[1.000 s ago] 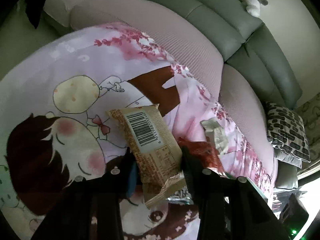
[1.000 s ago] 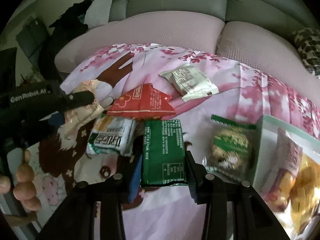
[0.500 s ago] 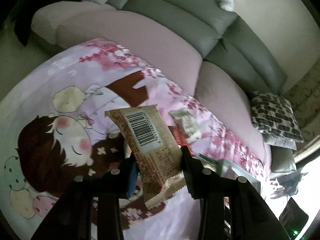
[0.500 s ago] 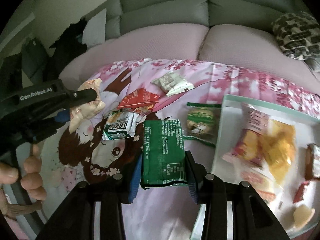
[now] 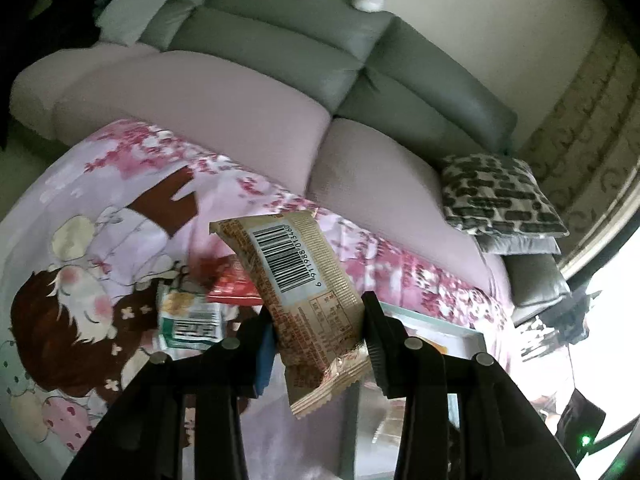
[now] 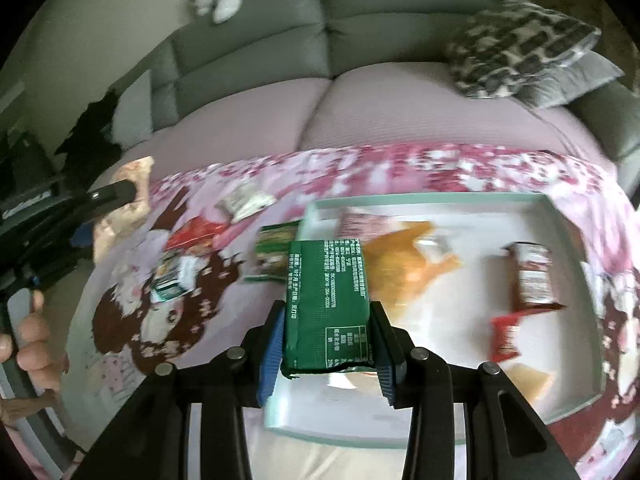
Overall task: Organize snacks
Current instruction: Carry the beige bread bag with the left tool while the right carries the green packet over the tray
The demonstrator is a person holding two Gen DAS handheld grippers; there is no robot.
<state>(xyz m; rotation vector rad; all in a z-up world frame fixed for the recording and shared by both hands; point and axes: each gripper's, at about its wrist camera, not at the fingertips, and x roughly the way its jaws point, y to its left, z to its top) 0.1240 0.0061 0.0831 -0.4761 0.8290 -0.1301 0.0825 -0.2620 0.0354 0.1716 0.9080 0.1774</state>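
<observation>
Snacks in the tray [image 6: 432,202] motion-blurred; orange packet [image 6: 404,268] unreadable.

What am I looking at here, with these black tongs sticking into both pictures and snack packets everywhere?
No robot: a person holds one pair of tongs in each hand, and a wide-angle camera on each looks forward along its fingers. The left tongs are shut on a tan snack packet with a barcode. The right tongs are shut on a green packet, above the near left corner of a pale tray that already holds several snacks. Both views look over a pink cartoon-print cloth in front of a sofa. A few packets lie loose on the cloth, among them a red packet. At the left edge of the right view you see the person's hand holding the left tongs.
</observation>
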